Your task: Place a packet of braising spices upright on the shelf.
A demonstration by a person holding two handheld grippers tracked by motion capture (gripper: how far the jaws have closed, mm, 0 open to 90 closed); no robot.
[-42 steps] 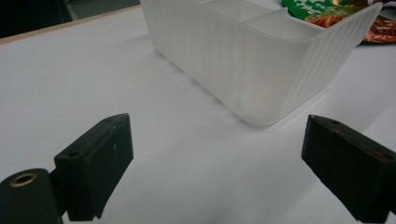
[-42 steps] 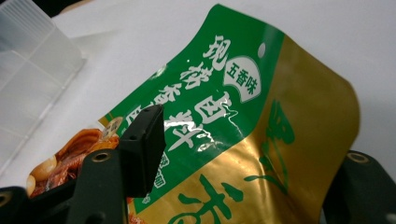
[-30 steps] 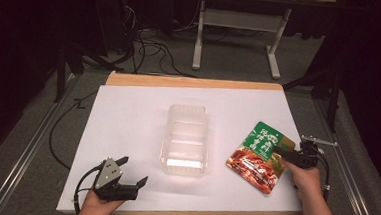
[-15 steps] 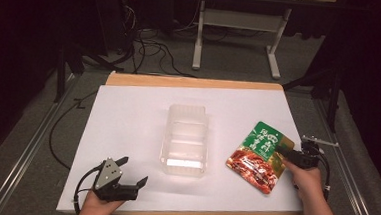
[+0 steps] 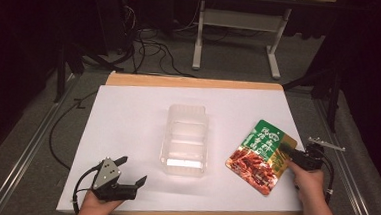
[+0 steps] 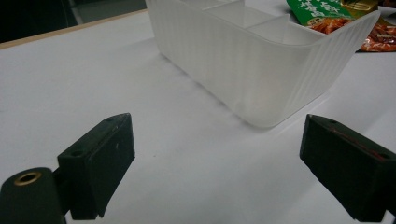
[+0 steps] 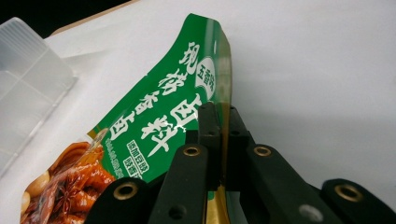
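Right hand-held gripper [image 7: 219, 116] clamping pouch [image 7: 159, 121] edge, left hand-held gripper [image 6: 215, 158] agape

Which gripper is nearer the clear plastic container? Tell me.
Left. The left gripper, jaws open, sits just off the near-left corner of the clear plastic container, aimed at it. The right gripper is farther away, shut on the seasoning packet's edge, with the packet between it and the container.

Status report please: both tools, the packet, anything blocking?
Right tool shut on seasoning packet edge. Left tool open, idle on white sheet. Clear plastic container between them, nothing blocking.
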